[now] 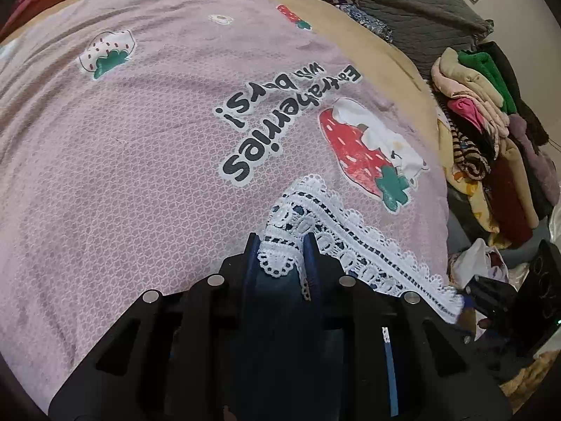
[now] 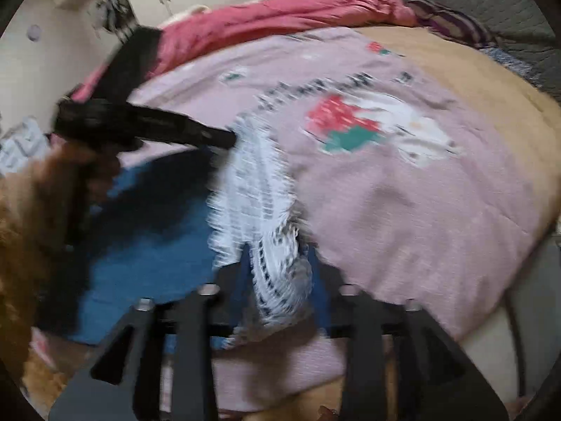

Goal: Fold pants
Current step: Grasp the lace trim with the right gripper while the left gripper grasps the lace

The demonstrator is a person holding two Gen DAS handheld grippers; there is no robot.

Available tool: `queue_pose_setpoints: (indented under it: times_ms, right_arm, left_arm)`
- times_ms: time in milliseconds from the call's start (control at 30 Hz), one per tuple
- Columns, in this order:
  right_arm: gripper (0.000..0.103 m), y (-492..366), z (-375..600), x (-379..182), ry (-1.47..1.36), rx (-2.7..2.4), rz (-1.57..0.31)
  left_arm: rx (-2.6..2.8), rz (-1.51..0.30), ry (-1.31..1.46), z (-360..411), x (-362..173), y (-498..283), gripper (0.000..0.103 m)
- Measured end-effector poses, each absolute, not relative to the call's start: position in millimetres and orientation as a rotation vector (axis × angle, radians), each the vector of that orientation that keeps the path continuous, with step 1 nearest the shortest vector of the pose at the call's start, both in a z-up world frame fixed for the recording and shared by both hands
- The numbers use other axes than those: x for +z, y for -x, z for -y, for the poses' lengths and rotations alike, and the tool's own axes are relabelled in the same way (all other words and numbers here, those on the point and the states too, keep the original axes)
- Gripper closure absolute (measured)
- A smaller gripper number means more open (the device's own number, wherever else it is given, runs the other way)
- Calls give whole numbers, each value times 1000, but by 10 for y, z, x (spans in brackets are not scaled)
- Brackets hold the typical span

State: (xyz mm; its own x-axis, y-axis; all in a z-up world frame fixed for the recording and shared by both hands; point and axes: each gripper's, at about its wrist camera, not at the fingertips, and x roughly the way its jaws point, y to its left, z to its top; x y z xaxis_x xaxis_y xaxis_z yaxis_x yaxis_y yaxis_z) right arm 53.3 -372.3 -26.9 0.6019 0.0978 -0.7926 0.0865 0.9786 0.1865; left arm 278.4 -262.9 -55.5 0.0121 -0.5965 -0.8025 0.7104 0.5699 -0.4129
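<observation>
White lace trim [image 1: 315, 217] of the blue pants [image 2: 147, 245] runs between both grippers, above the near edge of a bed covered by a pink strawberry-print blanket [image 1: 140, 161].

Left wrist view, sharp: left gripper [image 1: 283, 245] has its jaws clamped on a bunched fold of the lace, dark blue cloth behind it. The lace strip stretches right toward the right gripper [image 1: 470, 301], whose tip is seen only at the frame's edge. A pile of folded clothes [image 1: 491, 112] sits off the bed's right edge; a grey quilted pillow [image 1: 403, 3] lies at the far edge.

Right wrist view, blurred: right gripper [image 2: 280, 249] jaws stand apart with lace between them; contact cannot be told. Only this view shows the blue pants body, hanging off the near edge, and a red cover [image 2: 263, 21] at the bed's far left corner.
</observation>
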Motion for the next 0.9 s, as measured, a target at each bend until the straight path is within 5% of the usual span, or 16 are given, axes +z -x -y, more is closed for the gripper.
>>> queue_pose_setpoints:
  times_ms: [300, 467, 900]
  right_arm:
    - [53, -518, 3927, -452, -397, 72, -952]
    - [77, -500, 3807, -367, -371, 128, -941]
    - [82, -315, 3313, 290, -283, 291, -772]
  left_arm:
    - [-1020, -1187, -153, 2711, -608, -2817, 78]
    - [-1044, -1185, -102, 2633, -583, -2808, 87]
    - [-1100, -1095, 129, 2056, -218, -2753, 90]
